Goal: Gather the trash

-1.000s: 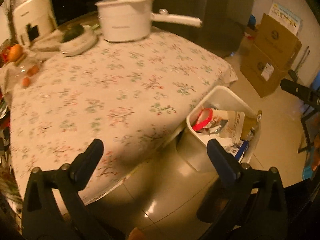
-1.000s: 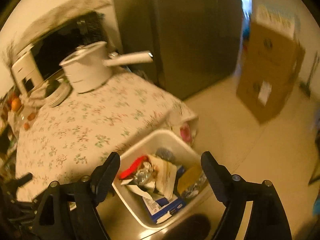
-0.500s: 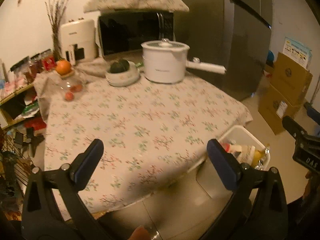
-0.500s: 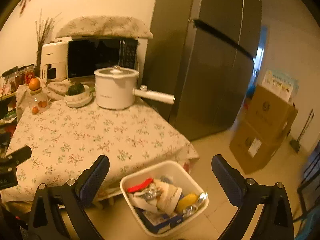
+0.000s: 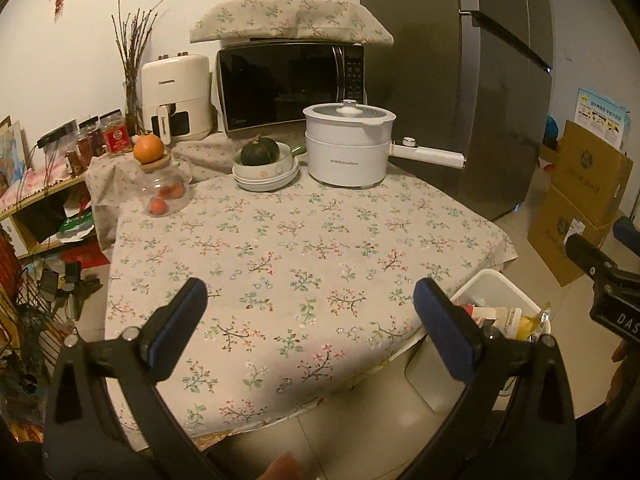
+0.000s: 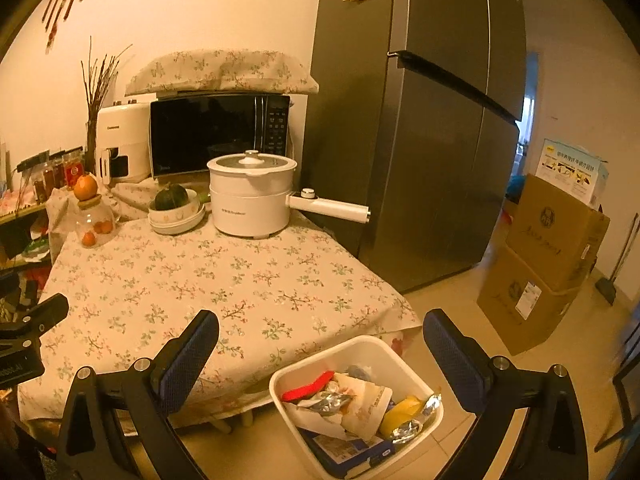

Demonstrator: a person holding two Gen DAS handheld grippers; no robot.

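A white trash bin (image 6: 401,363) stands on the floor by the table's near right corner. It is full of trash: a red piece (image 6: 308,389), crumpled foil (image 6: 328,400), paper (image 6: 368,400), a yellow wrapper (image 6: 400,416) and a blue box (image 6: 348,448). My right gripper (image 6: 320,326) hovers above and short of the bin, open, with nothing between its pads. Over the near edge of the floral tablecloth (image 5: 300,240), my left gripper (image 5: 308,300) is open and empty too. The bin (image 5: 496,282) shows at the lower right, partly behind the right finger.
At the table's far end stand a white electric pot (image 5: 348,148) with a long handle, a bowl with a green squash (image 5: 262,160) and a glass jar (image 5: 162,194) topped by an orange. Behind are a microwave (image 5: 288,88) and fridge (image 6: 420,140). Cardboard boxes (image 6: 548,260) sit on the right.
Both grippers pulled back and tilted up from the bin and table edge a second ago; the room's back wall came into view. The right jaws widened. Little has moved in the last half second.
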